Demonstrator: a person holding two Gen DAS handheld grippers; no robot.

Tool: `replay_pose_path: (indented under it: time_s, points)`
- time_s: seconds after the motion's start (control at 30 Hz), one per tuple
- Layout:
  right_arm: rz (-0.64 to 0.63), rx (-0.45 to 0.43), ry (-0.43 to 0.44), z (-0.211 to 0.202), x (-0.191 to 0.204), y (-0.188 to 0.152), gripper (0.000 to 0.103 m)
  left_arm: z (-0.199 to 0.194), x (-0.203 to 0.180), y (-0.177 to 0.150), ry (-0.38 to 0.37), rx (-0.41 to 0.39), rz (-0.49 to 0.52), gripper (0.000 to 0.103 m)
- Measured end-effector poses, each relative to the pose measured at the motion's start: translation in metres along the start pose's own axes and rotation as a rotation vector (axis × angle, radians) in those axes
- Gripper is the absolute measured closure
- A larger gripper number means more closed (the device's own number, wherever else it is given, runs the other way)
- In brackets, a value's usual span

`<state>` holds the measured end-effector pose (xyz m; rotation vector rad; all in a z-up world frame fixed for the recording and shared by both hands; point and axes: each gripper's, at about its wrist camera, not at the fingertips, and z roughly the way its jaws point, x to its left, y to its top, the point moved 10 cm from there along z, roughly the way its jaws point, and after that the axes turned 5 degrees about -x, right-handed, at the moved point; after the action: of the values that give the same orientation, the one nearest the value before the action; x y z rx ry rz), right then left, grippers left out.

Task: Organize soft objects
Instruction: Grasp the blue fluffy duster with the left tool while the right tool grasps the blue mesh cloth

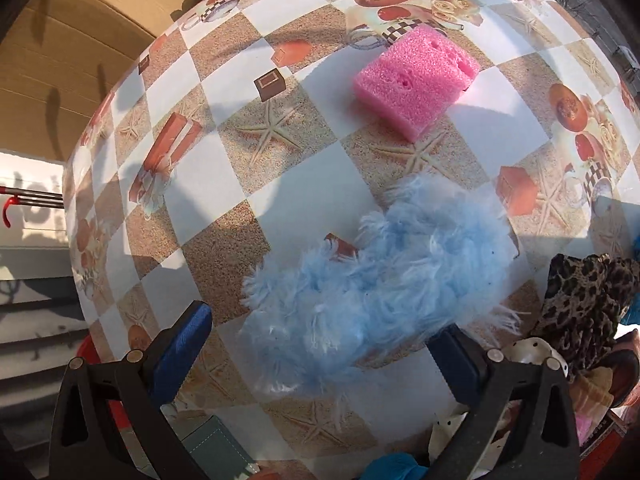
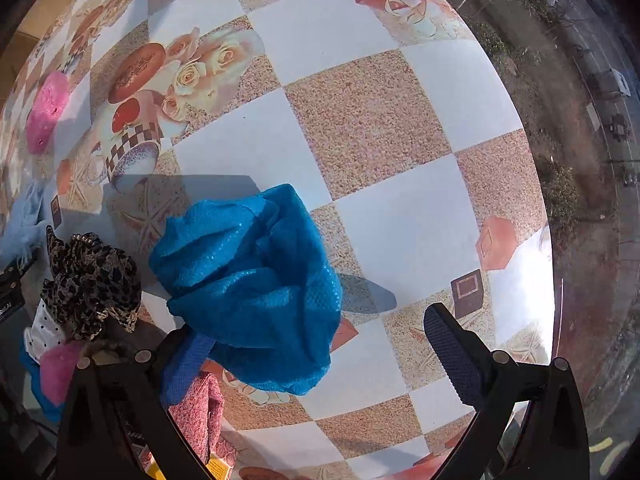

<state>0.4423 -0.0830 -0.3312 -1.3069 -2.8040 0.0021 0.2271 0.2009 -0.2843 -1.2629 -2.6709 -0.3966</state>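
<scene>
A fluffy light blue cloth [image 1: 380, 276] lies on the checkered table [image 1: 248, 184], between the wide-open fingers of my left gripper [image 1: 324, 348], not pinched. A pink sponge block [image 1: 416, 80] sits farther back; it also shows in the right wrist view [image 2: 46, 110]. In the right wrist view a crumpled bright blue cloth [image 2: 252, 284] lies on the table [image 2: 384, 120], against the left finger [image 2: 184, 368] of my open right gripper [image 2: 316, 356]. A leopard-print cloth [image 2: 92, 280] sits to its left and also shows in the left wrist view [image 1: 584, 304].
A pile of soft items lies at the near table edge: a pink knit cloth [image 2: 200, 412], a white dotted piece [image 2: 44, 332] and a pink fluffy item [image 2: 60, 368]. A cardboard box [image 1: 80, 52] stands beyond the table's left edge. Ground lies past the right edge [image 2: 580, 200].
</scene>
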Motion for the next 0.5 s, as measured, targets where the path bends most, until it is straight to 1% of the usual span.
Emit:
replay_pose_path:
  time_s: [0.07, 0.1, 0.17, 0.23, 0.27, 0.33, 0.4, 0.47, 0.5]
  points:
    - [0.061, -0.008, 0.036, -0.002, -0.016, 0.004, 0.001, -0.002, 0.006, 0.004, -0.039, -0.011, -0.081, 0.000]
    - [0.056, -0.016, 0.052, -0.003, -0.018, 0.004, 0.001, -0.004, 0.006, 0.006, -0.048, -0.024, -0.084, 0.000]
    - [0.019, -0.030, 0.061, -0.005, -0.018, 0.008, 0.001, -0.004, 0.001, 0.009, -0.046, -0.027, -0.039, 0.000]
    - [0.002, -0.031, 0.065, 0.002, -0.010, 0.005, 0.001, -0.001, -0.006, 0.010, -0.033, -0.025, 0.005, 0.000]
    - [0.002, -0.032, 0.055, -0.001, 0.010, 0.011, 0.001, 0.000, -0.010, 0.011, -0.034, -0.026, 0.013, 0.000]
    - [-0.013, -0.028, 0.050, 0.005, 0.010, 0.018, 0.001, 0.005, -0.015, 0.011, -0.043, -0.016, 0.012, 0.000]
    - [-0.056, -0.025, -0.016, 0.006, 0.005, 0.026, 0.000, 0.006, -0.018, 0.013, -0.060, -0.031, -0.010, 0.000]
    - [-0.072, -0.049, -0.015, 0.006, 0.006, 0.032, 0.000, 0.011, -0.010, 0.017, -0.070, -0.028, -0.017, 0.000]
    - [-0.064, -0.055, -0.010, 0.005, 0.008, 0.028, 0.000, 0.012, -0.008, 0.018, -0.075, -0.026, -0.020, 0.000]
